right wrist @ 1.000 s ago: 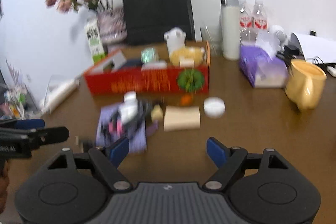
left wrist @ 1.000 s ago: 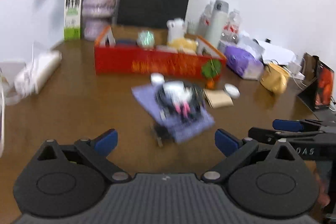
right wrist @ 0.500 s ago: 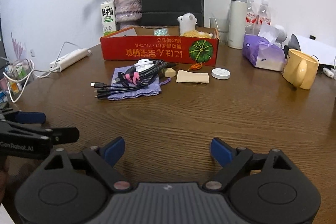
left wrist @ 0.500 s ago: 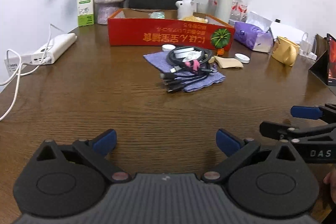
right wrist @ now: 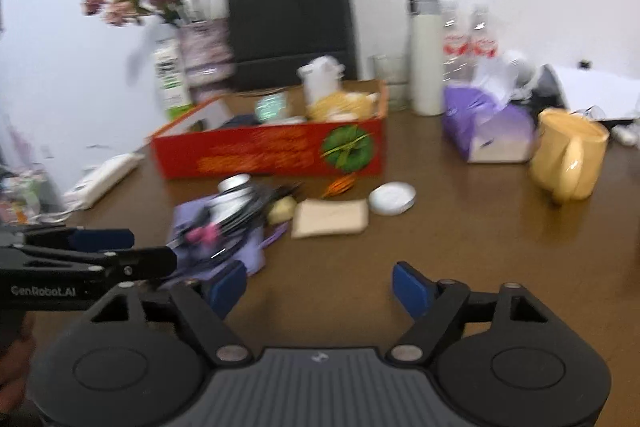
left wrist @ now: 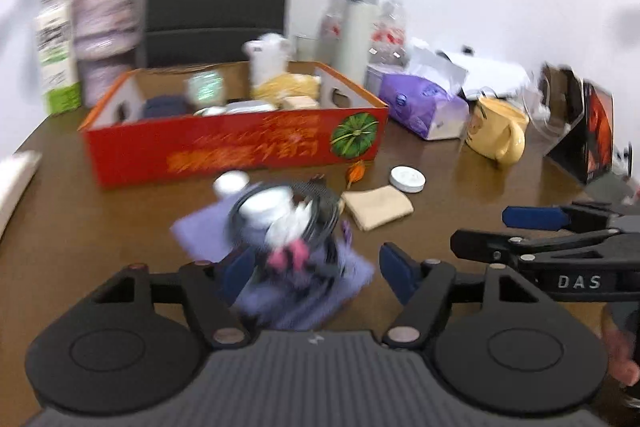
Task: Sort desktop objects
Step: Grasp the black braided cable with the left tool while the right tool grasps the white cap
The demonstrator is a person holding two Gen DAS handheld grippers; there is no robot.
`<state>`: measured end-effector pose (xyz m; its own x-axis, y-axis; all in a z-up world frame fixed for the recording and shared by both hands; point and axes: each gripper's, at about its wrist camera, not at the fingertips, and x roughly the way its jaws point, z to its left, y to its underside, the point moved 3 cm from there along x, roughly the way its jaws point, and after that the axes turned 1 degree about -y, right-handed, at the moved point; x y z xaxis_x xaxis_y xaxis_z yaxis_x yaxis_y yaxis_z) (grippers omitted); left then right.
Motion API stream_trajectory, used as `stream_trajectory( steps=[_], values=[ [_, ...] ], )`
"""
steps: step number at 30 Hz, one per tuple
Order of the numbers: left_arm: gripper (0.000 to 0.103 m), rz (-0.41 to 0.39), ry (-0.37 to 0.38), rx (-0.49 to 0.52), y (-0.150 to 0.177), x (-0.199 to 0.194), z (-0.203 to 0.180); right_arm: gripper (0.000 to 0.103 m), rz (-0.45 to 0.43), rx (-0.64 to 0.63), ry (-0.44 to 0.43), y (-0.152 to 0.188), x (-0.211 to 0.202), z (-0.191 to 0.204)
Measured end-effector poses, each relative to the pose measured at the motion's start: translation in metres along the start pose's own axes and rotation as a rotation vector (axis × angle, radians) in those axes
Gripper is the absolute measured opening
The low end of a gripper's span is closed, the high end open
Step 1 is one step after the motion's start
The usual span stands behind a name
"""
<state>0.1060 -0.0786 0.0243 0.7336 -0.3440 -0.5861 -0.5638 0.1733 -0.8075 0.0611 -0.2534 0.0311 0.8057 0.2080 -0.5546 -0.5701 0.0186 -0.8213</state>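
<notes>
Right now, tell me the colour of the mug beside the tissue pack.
Pale yellow mug; clearest in the right wrist view.

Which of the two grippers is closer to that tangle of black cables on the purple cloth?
Left. The left gripper has the cables between its open fingers; the right gripper is off to the side over bare table.

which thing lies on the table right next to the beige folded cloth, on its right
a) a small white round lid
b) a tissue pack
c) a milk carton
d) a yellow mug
a: the white lid sits beside the right end of the beige cloth, in front of the red box; the mug stands well off to the right.
</notes>
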Motion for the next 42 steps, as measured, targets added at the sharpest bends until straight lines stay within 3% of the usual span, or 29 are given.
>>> stream_trajectory(
  steps=[2,3,5,7,9,11,13,18,22,23,25,26,29,30,34,36,37,38,40,42],
  values=[
    [0.063,0.041,0.004,0.027,-0.010,0.026,-0.005,0.075,-0.001,0.031,0.003,-0.004,0.008,-0.007],
    [0.048,0.061,0.008,0.036,-0.012,0.034,-0.006,0.074,-0.002,0.049,-0.002,-0.005,0.012,-0.010],
    [0.031,0.095,-0.002,0.077,-0.012,0.048,-0.009,0.074,-0.003,0.064,-0.004,-0.001,0.018,-0.012],
    [0.025,0.095,-0.014,0.119,-0.012,0.051,-0.012,0.074,0.000,0.077,0.002,0.005,0.023,-0.015],
    [0.018,0.070,0.008,0.093,-0.015,0.042,-0.008,0.074,0.011,0.099,-0.013,0.014,0.030,-0.014],
    [0.017,0.022,0.018,0.065,-0.022,0.027,-0.005,0.062,0.018,0.085,-0.027,0.020,0.031,-0.008],
    [0.005,-0.031,0.016,0.023,-0.031,0.007,0.002,0.058,-0.022,0.029,-0.021,0.021,0.027,-0.001],
    [0.006,-0.086,0.068,-0.237,-0.035,-0.041,0.040,0.059,-0.040,0.032,-0.053,0.021,0.023,-0.001],
    [0.006,-0.055,0.013,-0.309,-0.010,-0.056,0.060,0.058,-0.049,0.011,-0.063,0.020,0.018,0.003],
    [0.006,-0.032,0.004,-0.324,-0.001,-0.056,0.065,0.058,-0.045,0.001,-0.087,0.018,0.017,0.007],
    [0.009,-0.059,0.003,-0.345,0.015,-0.064,0.073,0.059,-0.021,-0.038,-0.144,0.015,0.017,0.020],
    [0.013,-0.061,-0.019,-0.339,0.019,-0.066,0.075,0.059,-0.004,-0.057,-0.156,0.012,0.019,0.027],
    [0.051,-0.049,-0.098,-0.273,0.026,-0.060,0.078,0.059,0.021,-0.115,-0.162,-0.002,0.031,0.049],
    [0.053,-0.048,-0.121,-0.272,0.028,-0.055,0.080,0.059,0.020,-0.136,-0.164,-0.007,0.037,0.056],
    [0.053,-0.011,-0.081,-0.339,0.031,-0.030,0.100,0.056,0.029,-0.218,-0.147,-0.025,0.068,0.082],
    [0.041,0.029,-0.102,-0.373,0.034,-0.018,0.110,0.050,0.059,-0.268,-0.135,-0.024,0.084,0.091],
    [0.040,0.046,-0.113,-0.382,0.035,-0.012,0.113,0.045,0.079,-0.292,-0.125,-0.019,0.092,0.095],
    [0.038,0.031,-0.110,-0.393,0.037,-0.012,0.116,0.042,0.081,-0.303,-0.121,-0.015,0.095,0.094],
    [0.024,0.018,-0.103,-0.387,0.037,-0.012,0.118,0.037,0.064,-0.282,-0.139,-0.012,0.090,0.090],
    [0.020,-0.004,-0.097,-0.366,0.033,-0.013,0.116,0.028,0.061,-0.273,-0.137,-0.011,0.086,0.087]
  ],
)
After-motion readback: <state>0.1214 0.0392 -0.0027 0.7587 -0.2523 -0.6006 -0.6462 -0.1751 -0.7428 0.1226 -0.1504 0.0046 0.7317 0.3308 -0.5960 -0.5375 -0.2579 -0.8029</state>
